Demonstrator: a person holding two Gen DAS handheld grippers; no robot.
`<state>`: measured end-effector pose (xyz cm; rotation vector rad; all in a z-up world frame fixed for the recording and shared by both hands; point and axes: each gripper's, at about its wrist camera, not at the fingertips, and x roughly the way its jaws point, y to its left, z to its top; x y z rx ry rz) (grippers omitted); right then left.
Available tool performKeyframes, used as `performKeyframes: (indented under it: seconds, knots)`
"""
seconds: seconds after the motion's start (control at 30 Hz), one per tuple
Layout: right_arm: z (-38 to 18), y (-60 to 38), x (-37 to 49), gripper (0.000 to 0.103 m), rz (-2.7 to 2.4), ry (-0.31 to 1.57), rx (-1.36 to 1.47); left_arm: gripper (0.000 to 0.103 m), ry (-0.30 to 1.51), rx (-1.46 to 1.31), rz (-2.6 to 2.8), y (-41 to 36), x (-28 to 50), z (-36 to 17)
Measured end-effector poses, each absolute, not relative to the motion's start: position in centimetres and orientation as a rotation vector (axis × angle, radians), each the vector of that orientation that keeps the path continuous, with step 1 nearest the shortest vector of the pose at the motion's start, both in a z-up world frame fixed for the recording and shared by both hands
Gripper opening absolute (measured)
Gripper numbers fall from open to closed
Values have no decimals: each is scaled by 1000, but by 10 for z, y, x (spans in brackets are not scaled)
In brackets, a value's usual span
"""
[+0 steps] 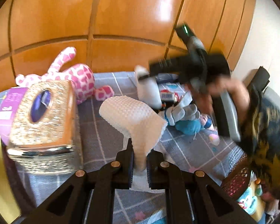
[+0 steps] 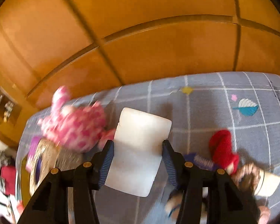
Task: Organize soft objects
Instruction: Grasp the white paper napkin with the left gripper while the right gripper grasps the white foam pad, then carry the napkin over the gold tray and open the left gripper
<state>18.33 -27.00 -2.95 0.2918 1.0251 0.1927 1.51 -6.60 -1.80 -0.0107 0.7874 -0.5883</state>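
My left gripper (image 1: 140, 160) is shut on a white embossed tissue (image 1: 134, 115) that stands up from between its fingers. My right gripper (image 2: 138, 153) is shut on a white soft pack (image 2: 140, 149) held above the grey checked cloth (image 2: 214, 112); it also shows blurred in the left wrist view (image 1: 151, 91). A pink spotted plush (image 1: 76, 74) lies at the back left, also seen in the right wrist view (image 2: 74, 127). A glittery tissue box (image 1: 43, 115) stands left of the left gripper. Blue and grey soft toys (image 1: 186, 117) lie in a heap on the right.
Orange wooden cabinet doors (image 1: 121, 18) rise behind the cloth. A red plush piece (image 2: 222, 147) and a brown toy (image 2: 248, 175) lie at the right. A purple carton (image 1: 7, 104) sits behind the tissue box. The person's arm and patterned sleeve (image 1: 267, 130) fill the right side.
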Motion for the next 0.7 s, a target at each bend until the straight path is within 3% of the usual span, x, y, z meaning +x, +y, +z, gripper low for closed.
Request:
performKeyframes:
  seconds: [0.4,0.7]
  knots:
    - [-112,-204,108,53,200,1207,-2,11,688,-219,-272,75,21,21]
    - [-118,-213,110,55,181,1211,60,11,800,-344,33,194,69,-32]
